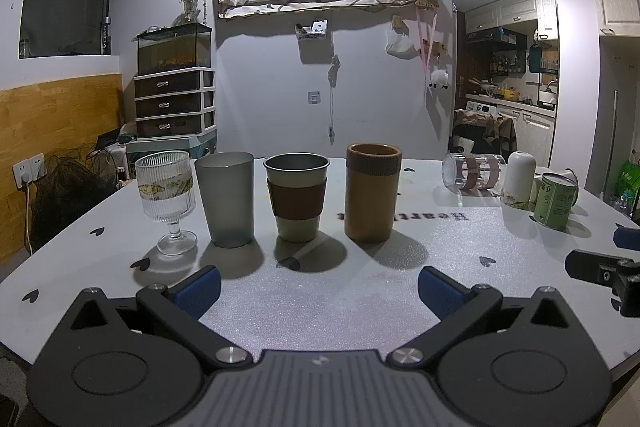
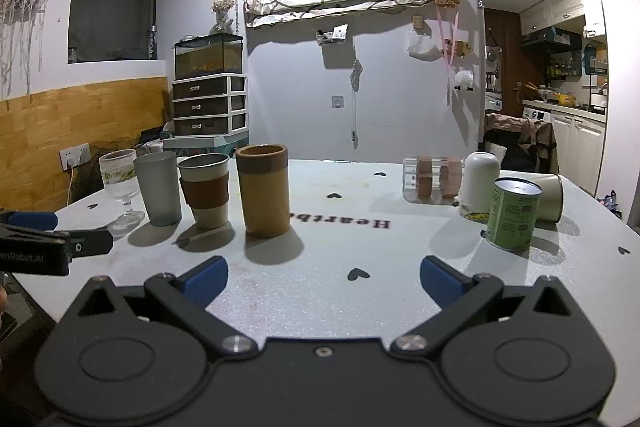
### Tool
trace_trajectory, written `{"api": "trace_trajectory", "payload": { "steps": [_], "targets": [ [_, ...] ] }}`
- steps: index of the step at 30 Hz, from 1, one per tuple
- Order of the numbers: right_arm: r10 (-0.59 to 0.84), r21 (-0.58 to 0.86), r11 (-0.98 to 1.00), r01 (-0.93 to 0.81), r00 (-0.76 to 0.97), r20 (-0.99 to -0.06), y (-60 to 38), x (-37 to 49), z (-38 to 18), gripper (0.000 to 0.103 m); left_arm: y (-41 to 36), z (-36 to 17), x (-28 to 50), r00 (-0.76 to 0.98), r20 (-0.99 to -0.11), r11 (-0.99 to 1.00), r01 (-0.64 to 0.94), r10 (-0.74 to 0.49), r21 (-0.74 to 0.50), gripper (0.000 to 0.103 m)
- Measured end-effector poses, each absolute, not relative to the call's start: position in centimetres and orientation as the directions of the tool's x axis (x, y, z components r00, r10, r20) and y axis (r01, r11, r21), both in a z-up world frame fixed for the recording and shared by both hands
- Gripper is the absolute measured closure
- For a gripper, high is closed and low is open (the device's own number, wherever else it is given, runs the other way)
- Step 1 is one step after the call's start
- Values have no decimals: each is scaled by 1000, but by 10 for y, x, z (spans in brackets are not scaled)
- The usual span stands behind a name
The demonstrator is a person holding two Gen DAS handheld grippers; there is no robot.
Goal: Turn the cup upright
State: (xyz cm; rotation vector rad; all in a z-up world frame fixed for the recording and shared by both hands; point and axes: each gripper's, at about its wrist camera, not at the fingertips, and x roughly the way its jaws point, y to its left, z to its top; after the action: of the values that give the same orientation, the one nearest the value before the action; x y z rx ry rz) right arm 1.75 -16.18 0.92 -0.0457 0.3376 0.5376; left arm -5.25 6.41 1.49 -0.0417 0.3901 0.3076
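Several cups stand upright in a row on the white table (image 1: pixel 320 307): a ribbed stemmed glass (image 1: pixel 166 199), a grey tumbler (image 1: pixel 226 199), a steel cup with a brown sleeve (image 1: pixel 297 197) and a bamboo cup (image 1: pixel 373 191). At the right, a clear glass with brown bands (image 2: pixel 434 179) lies on its side, a white cup (image 2: pixel 480 183) stands upside down, a green tin cup (image 2: pixel 512 213) stands tilted mouth down, and a cream cup (image 2: pixel 552 197) lies on its side. My left gripper (image 1: pixel 318 291) is open and empty. My right gripper (image 2: pixel 324 277) is open and empty.
The right gripper's fingers show at the right edge of the left wrist view (image 1: pixel 608 267). The left gripper shows at the left edge of the right wrist view (image 2: pixel 56 243). A drawer unit with a fish tank (image 1: pixel 174 103) stands behind the table.
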Motion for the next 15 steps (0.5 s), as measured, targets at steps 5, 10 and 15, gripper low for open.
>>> {"api": "trace_trajectory", "payload": {
  "steps": [5,10,15],
  "targets": [
    [496,43,858,-512,805,-326,-160,17,10,0,64,15,-53,879,-380,953,-303,287,19,0],
    [496,43,858,-512,804,-327,-160,17,10,0,64,15,-52,880,-381,954,-301,285,18,0],
    [496,42,858,-512,805,-327,-160,17,10,0,64,15,-52,879,-382,953,-301,285,19,0]
  ]
}}
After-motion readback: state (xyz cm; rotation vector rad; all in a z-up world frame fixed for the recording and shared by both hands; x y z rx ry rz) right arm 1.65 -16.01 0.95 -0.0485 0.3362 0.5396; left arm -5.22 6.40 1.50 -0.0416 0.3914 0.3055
